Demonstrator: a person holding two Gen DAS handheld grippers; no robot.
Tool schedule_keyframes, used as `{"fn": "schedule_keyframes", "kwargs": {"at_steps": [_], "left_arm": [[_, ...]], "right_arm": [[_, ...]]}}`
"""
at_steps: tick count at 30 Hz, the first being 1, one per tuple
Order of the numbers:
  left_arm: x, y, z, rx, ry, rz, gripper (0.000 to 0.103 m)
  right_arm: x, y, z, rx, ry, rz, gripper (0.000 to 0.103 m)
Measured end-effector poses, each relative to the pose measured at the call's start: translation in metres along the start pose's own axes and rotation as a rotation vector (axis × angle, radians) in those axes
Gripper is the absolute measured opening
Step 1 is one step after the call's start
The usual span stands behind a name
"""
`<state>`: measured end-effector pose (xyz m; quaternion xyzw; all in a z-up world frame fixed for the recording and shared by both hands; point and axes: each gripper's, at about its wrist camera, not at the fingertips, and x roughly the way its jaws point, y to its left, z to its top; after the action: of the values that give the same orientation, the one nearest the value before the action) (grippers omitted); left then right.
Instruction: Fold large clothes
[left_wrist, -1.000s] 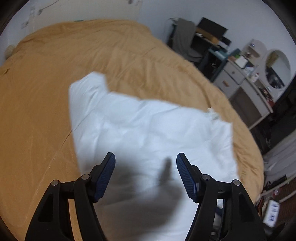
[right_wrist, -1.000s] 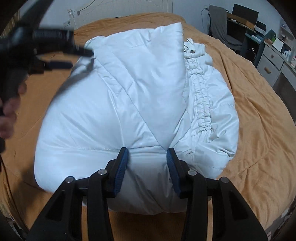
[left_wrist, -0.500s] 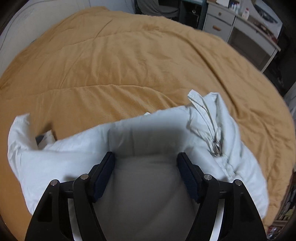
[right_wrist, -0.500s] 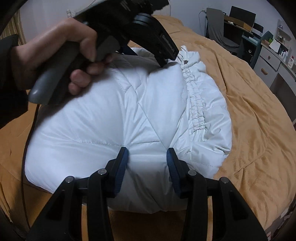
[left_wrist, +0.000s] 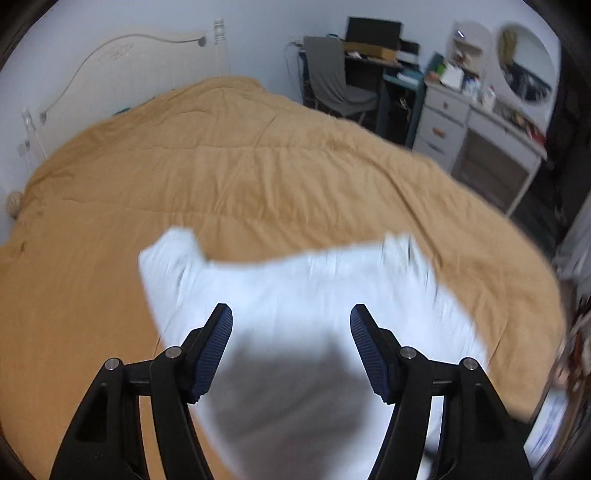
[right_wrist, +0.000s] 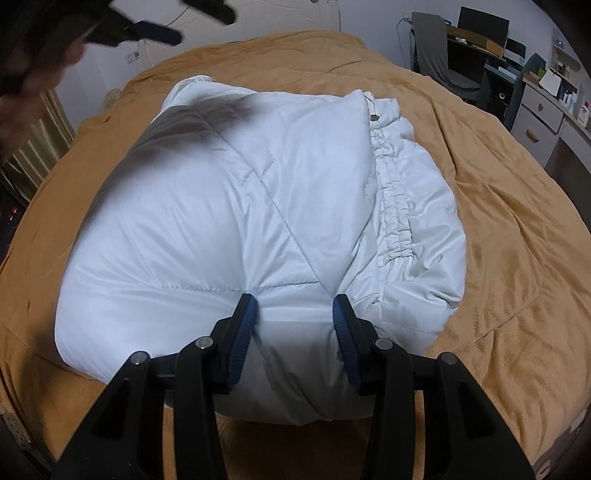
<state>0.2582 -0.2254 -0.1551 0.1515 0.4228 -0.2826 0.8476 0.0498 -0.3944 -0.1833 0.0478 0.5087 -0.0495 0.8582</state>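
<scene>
On the bed (left_wrist: 258, 177), in the left wrist view, the white padded jacket (left_wrist: 314, 291) lies blurred below the left hand-held gripper (left_wrist: 291, 332), whose jaws have just been closing slightly yet stand spread, with nothing between them. In the right wrist view, the right hand-held gripper (right_wrist: 293, 314) pinches the jacket's near edge. It looks light, puffy and slippery, best taken at seams or hems. No writing is legible.

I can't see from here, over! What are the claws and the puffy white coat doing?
Right claw pinching the white coat at its near edge. Left claw open, holding nothing, up above the coat. Coat folded on the orange bedspread. Nothing in the way.
</scene>
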Motion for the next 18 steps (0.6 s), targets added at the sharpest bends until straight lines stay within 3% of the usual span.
{"fn": "schedule_keyframes", "kwargs": {"at_steps": [3, 5, 7, 8, 11, 13, 14, 15, 16, 18], "left_arm": [[0.025, -0.016, -0.068, 0.088, 0.063, 0.074, 0.068], [0.031, -0.022, -0.103, 0.072, -0.039, 0.147, 0.067], [0.029, -0.030, -0.108, 0.074, -0.082, 0.195, 0.067], [0.025, -0.030, -0.103, 0.081, -0.072, 0.190, 0.067], [0.008, -0.012, -0.090, 0.058, -0.006, 0.076, 0.068], [-0.006, 0.012, -0.094, -0.059, 0.008, 0.013, 0.068], [-0.014, 0.034, -0.099, -0.152, 0.004, -0.032, 0.077], [-0.019, 0.050, -0.104, -0.222, 0.004, -0.054, 0.085], [-0.024, 0.069, -0.111, -0.302, 0.006, -0.068, 0.092], [-0.029, 0.093, -0.125, -0.398, 0.019, -0.101, 0.092]], "right_arm": [[0.000, 0.000, 0.000, -0.003, -0.001, -0.006, 0.045], [0.001, 0.000, 0.000, -0.001, 0.003, -0.009, 0.045], [0.003, 0.001, 0.000, -0.010, 0.010, -0.008, 0.045], [0.002, 0.003, 0.000, -0.018, 0.009, -0.020, 0.045], [-0.010, 0.003, 0.000, 0.012, -0.016, -0.030, 0.047], [-0.029, 0.002, 0.001, 0.044, -0.051, -0.021, 0.057], [-0.038, 0.002, 0.001, 0.049, -0.076, -0.017, 0.076], [-0.047, 0.003, 0.001, 0.049, -0.100, -0.033, 0.102], [-0.055, 0.003, 0.001, 0.044, -0.120, -0.083, 0.103], [-0.071, 0.000, -0.002, 0.038, -0.183, -0.134, 0.103]]}}
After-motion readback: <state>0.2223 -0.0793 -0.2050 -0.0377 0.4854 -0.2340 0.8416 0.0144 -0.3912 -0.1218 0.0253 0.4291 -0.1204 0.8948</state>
